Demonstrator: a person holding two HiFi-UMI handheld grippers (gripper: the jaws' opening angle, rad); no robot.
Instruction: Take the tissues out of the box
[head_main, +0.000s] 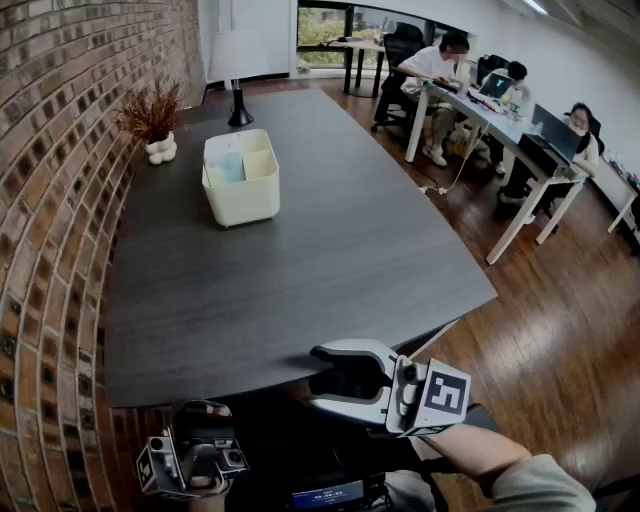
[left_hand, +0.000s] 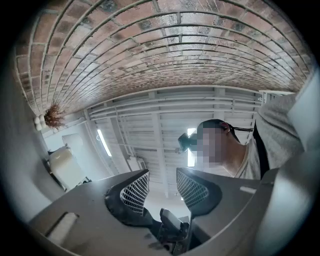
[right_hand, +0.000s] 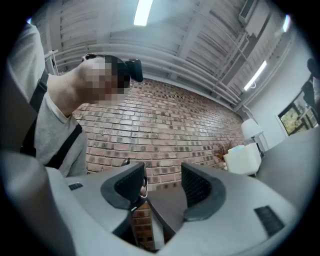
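Observation:
A cream tissue box stands on the dark table, far from me near the brick wall, with pale tissues showing in its open top. It also appears small in the left gripper view and the right gripper view. My left gripper hangs below the table's near edge, pointing up towards the person; its jaws are drawn together with nothing between them. My right gripper hovers at the near edge, jaws apart and empty.
A brick wall runs along the table's left side. A dried plant in a white pot and a lamp stand at the far end. People sit at desks to the right, across a wooden floor.

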